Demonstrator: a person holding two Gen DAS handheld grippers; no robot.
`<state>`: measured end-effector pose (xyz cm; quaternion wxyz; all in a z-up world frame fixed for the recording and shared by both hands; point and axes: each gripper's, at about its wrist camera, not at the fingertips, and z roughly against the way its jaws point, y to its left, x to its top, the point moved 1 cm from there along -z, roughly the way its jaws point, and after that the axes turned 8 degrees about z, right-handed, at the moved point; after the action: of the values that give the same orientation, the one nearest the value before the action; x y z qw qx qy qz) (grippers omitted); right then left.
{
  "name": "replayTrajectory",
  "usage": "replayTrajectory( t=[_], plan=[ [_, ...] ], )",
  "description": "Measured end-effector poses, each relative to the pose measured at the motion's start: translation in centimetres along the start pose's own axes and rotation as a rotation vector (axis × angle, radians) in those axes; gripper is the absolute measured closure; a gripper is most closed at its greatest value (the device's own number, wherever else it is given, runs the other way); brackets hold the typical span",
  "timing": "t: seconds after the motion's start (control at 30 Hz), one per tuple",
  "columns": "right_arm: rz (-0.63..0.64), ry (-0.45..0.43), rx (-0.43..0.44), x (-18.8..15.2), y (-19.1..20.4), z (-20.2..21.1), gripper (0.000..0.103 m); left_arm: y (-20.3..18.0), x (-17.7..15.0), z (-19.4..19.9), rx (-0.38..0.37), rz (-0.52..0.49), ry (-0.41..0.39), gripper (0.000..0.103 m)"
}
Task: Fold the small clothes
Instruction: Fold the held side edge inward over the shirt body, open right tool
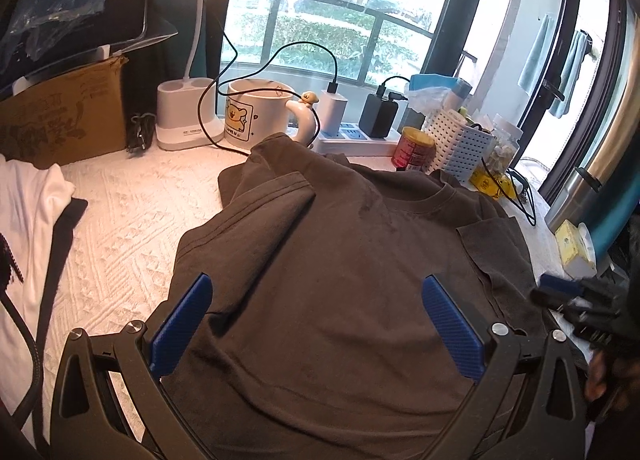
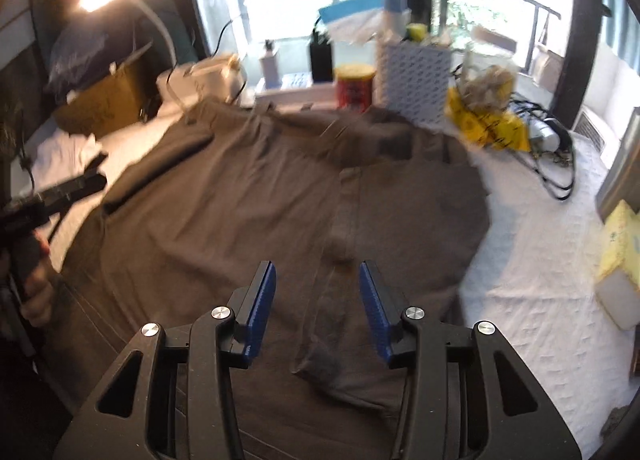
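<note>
At nine o'clock in the left wrist view a white garment lay on the white textured cover of the counter, and behind it, toward ten o'clock, stood a cardboard box. At the centre the dark brown T-shirt lay spread flat on the counter, its collar toward twelve o'clock, its left sleeve folded in over the body. Beyond it, at twelve o'clock, stood a white mug with a bear print, and toward one o'clock a red can beside a white perforated basket. The left tongs hung above the lower part of the shirt, released and wide, with only cloth below them. In the right wrist view, which was blurred, the right tongs were also released, half apart, over a folded-in strip of the same shirt, and no cloth was pinched between the blue pads. At three o'clock a yellow tissue pack lay on the cover.
</note>
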<state>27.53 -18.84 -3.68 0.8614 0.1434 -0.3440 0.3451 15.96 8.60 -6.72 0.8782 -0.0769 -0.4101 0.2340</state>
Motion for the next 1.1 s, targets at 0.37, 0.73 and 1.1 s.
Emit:
replayTrajectory(
  t=[0.37,0.73,1.1],
  plan=[
    [-0.178,0.009,-0.111,0.6,-10.2,-2.0,0.057,-1.8,1.0,-2.6,0.024,-0.04,0.029,0.0],
    [-0.288,0.051,0.073,0.7,-14.0,-7.6,0.077,-2.5,2.0,-5.8,0.057,-0.062,0.072,0.0],
    [-0.143,-0.044,-0.147,4.2,-15.2,-4.8,0.097,-3.5,2.3,-7.2,0.072,-0.087,0.087,0.0]
  ],
)
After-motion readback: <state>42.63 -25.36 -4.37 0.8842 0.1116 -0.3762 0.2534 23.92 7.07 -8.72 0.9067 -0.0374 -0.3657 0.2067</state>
